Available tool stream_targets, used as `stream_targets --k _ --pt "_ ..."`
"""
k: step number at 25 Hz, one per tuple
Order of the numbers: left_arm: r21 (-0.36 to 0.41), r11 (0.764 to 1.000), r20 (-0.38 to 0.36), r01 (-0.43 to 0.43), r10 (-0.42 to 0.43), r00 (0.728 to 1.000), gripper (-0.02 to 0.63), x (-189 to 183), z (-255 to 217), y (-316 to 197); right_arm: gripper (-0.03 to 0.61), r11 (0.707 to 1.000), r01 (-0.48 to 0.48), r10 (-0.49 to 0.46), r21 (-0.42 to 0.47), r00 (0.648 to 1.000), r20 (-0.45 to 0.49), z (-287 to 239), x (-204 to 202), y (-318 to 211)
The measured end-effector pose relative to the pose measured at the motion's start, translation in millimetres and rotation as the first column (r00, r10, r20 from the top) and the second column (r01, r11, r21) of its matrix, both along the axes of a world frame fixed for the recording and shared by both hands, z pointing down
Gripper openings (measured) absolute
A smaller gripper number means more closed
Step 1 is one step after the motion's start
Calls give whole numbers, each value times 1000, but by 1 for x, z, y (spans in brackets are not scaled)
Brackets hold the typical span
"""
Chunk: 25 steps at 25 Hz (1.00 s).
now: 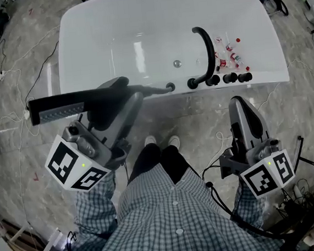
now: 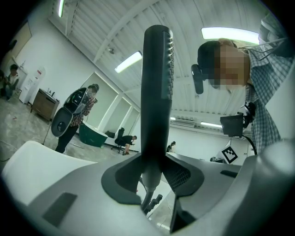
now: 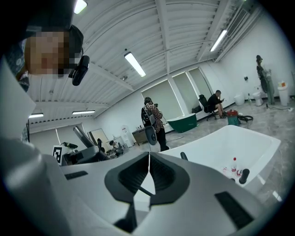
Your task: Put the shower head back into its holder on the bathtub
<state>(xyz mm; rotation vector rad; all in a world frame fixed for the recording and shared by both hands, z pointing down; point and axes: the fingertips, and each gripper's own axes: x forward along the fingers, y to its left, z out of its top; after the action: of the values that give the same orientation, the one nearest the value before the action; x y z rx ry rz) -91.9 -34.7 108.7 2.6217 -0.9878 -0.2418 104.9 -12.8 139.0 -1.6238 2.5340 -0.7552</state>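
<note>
I am standing at the near long side of the white oval acrylic bathtub (image 1: 108,22), facing its front rim. My left gripper (image 1: 125,92) is clamping the long black bar-shaped shower head (image 1: 56,108) around its handle. The head is lying level, just outside the bathtub's near rim and roughly parallel to it, with the spray end pointing away to my left. Its thin tail end is reaching toward the small black round holder (image 1: 170,86) on that rim, left of the black arched metal spout (image 1: 208,54). I cannot tell whether it is touching the holder yet.

My right gripper (image 1: 238,104) is hanging clenched on nothing, below the bathtub's near right corner.

To seat it well, I judge I should swing the spray end upward, line the tail up over the holder's opening and lower it straight in. I should loosen my grip only once it is sitting steady, staying clear of the small black round knobs (image 1: 230,78).
</note>
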Motion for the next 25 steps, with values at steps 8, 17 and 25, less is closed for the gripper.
stream_targets --k 8,17,25 --pt "-20 1000 19 -3 3 1000 141 1 19 -6 18 999 15 -15 -46 1000 -11 27 -7 -5" --pt "-50 999 37 15 -13 999 142 -4 41 -10 18 996 31 -32 -90 999 -10 49 -14 -5" --pt "-81 996 20 28 -26 999 141 -6 70 -17 18 992 55 -61 -110 997 -53 66 -21 -5"
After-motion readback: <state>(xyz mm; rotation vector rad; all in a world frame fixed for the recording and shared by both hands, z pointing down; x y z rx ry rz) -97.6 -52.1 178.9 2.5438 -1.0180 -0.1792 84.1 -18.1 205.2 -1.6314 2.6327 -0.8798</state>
